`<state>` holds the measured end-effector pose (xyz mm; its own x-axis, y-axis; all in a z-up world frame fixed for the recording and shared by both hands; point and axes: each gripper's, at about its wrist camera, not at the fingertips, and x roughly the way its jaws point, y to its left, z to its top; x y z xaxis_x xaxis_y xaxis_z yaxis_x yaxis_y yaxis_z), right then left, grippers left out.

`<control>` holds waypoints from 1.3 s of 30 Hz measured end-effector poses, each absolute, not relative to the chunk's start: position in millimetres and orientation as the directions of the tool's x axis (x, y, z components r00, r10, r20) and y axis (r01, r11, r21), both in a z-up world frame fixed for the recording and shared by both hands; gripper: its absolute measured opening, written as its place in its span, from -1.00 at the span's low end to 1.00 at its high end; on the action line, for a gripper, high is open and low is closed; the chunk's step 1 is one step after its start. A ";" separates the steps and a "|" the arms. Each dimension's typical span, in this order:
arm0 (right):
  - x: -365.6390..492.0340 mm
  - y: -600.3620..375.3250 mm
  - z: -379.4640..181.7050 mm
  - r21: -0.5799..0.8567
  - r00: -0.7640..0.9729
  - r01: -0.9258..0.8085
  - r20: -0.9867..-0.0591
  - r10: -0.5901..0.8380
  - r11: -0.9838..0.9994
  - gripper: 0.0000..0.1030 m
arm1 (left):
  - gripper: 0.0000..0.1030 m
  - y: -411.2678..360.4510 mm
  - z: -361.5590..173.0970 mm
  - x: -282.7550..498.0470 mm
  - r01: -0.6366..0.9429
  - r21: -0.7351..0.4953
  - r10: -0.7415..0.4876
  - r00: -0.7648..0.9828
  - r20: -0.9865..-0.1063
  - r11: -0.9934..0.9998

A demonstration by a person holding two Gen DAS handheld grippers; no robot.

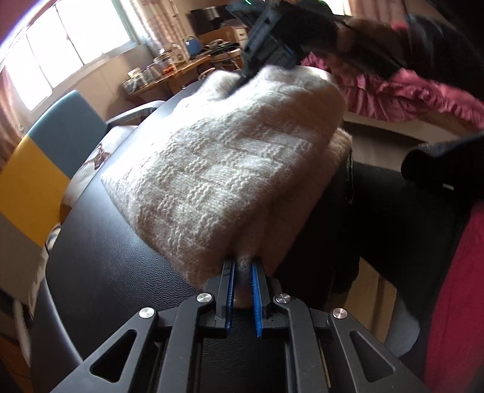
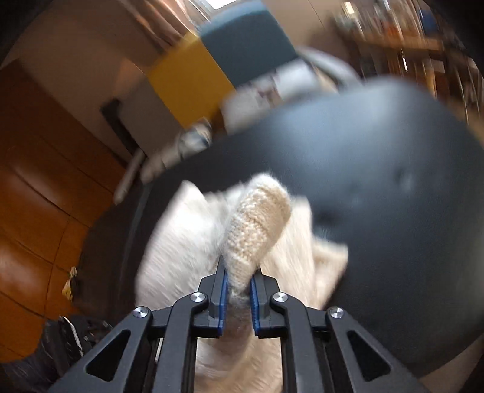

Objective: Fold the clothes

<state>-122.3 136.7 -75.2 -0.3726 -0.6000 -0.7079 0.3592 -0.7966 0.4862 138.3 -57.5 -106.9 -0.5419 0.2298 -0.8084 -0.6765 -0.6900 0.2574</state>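
Note:
A cream knitted sweater (image 1: 230, 169) lies folded on a round black leather table (image 1: 106, 257). My left gripper (image 1: 242, 272) is shut on the sweater's near edge, with wool pinched between its blue pads. At the sweater's far end, the right gripper (image 1: 242, 79) bites into the knit, held by a gloved hand (image 1: 305, 27). In the right wrist view the right gripper (image 2: 237, 278) is shut on a raised fold of the sweater (image 2: 257, 223) that stands up above the rest of the garment. The black table (image 2: 378, 187) lies behind it, blurred.
A chair with a teal and yellow back (image 1: 45, 157) stands left of the table. Pink bedding (image 1: 393, 93) lies at the right, and a cluttered wooden desk (image 1: 169, 72) stands by the window. A wooden cabinet (image 2: 39, 187) fills the left of the right wrist view.

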 end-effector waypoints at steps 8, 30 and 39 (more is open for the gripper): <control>-144.8 129.2 -136.0 0.476 -0.300 0.250 -0.790 -0.535 -0.843 -0.78 | -0.87 -63.6 -109.6 146.0 -0.732 0.252 0.223 -0.484 -0.846 -0.633; -31.4 163.8 -127.6 0.712 0.063 0.485 -0.608 -0.792 -0.507 0.15 | -0.96 -106.6 -15.3 25.6 -0.526 -0.230 0.521 -0.514 -0.681 -0.819; -58.8 104.5 -146.7 0.810 0.326 0.517 -0.484 -0.812 -0.276 0.17 | -0.93 -40.9 -28.6 -36.8 -0.627 -0.216 0.536 -0.379 -0.754 -0.748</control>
